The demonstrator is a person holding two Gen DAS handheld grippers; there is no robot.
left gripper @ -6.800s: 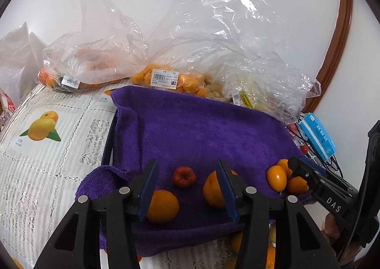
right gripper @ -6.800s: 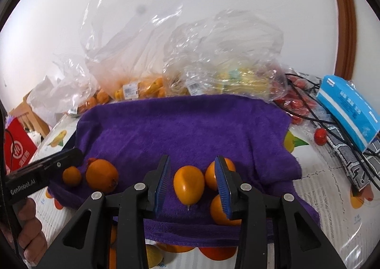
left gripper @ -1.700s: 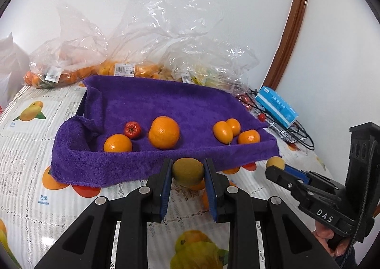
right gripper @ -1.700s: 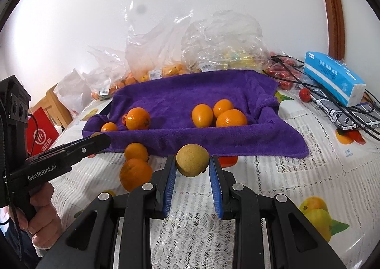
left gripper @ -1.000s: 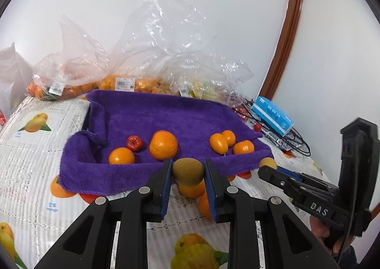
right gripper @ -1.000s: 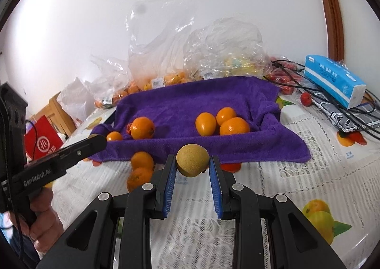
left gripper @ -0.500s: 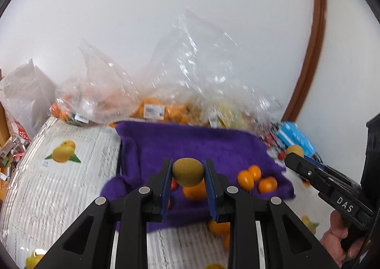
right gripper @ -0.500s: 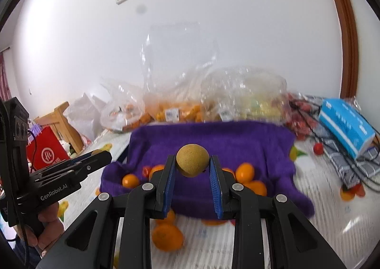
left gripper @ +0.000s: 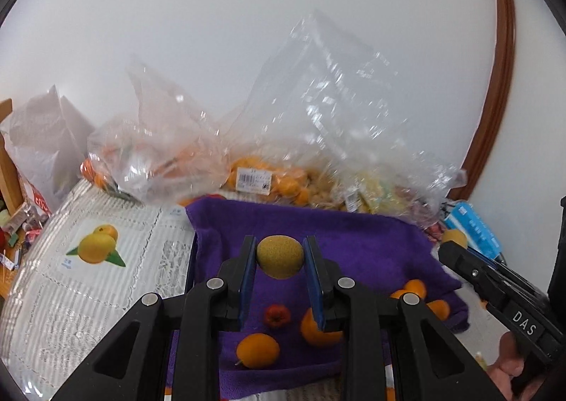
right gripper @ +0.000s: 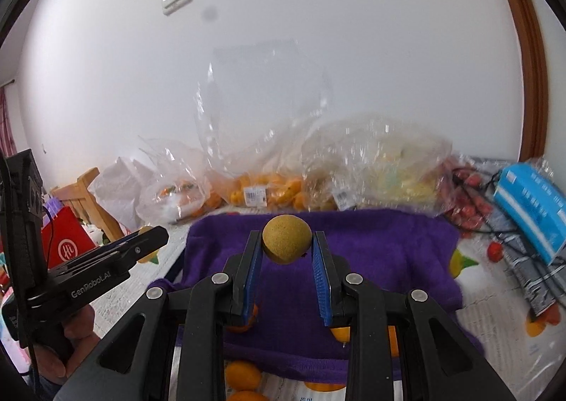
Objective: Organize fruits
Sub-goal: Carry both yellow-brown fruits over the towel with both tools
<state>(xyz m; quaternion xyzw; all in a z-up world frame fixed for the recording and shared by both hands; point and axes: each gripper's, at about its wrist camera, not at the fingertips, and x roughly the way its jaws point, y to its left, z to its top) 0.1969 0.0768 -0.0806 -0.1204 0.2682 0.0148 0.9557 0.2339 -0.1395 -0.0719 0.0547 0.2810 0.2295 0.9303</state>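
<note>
Item one: our left claw (left gripper: 279,261), centre of its frame, is clamped on a brownish-yellow fruit (left gripper: 280,257). A second ago it held this fruit low over the tablecloth in front of the towel; now we carry it raised above the towel (left gripper: 371,252), which fills the middle of the frame.

Item two: our right claw (right gripper: 287,250), centre of its frame, pinches a second brown fruit (right gripper: 287,239) the same way, likewise lifted from table height to above the towel.

Item three, lower centre of the left view: on the towel, an orange (left gripper: 258,350), a tomato (left gripper: 277,315), and a larger orange (left gripper: 318,328) partly behind the right finger. A small cluster of oranges (left gripper: 414,289) sits at right.

Item four, upper half: bags (left gripper: 247,160) of fruit behind the towel.

Item five, bottom of the right view: loose oranges (right gripper: 243,374) off the towel.

We judge both fruits are on their way to the towel, release pending; the strays below remain to collect.
</note>
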